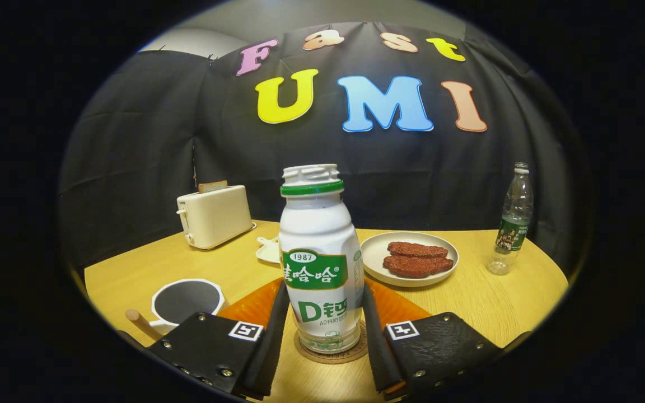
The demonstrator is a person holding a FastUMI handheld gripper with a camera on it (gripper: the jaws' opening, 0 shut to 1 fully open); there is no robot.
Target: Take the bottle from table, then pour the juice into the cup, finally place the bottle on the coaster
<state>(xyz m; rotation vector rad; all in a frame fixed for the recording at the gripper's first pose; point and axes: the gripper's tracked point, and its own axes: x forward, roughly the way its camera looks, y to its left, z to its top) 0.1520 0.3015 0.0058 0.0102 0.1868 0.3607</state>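
Bottle [321,263]: upright on the round coaster [331,351], between the two fingers.
Gripper [322,330]: fingers flank the bottle's lower body, seemingly touching its sides; whether they press is unclear.
Cup [187,299]: near left, just beyond the left finger.
Orange mat [395,308]: under the coaster.
Plate [410,258]: right, behind the bottle.
Toaster [214,216]: far left.

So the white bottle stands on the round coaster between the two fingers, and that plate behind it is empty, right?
Not quite. In the gripper view the plate holds two reddish-brown pieces of food; it is not empty. The rest holds: the white bottle stands upright on the round coaster, between the fingers of the gripper.
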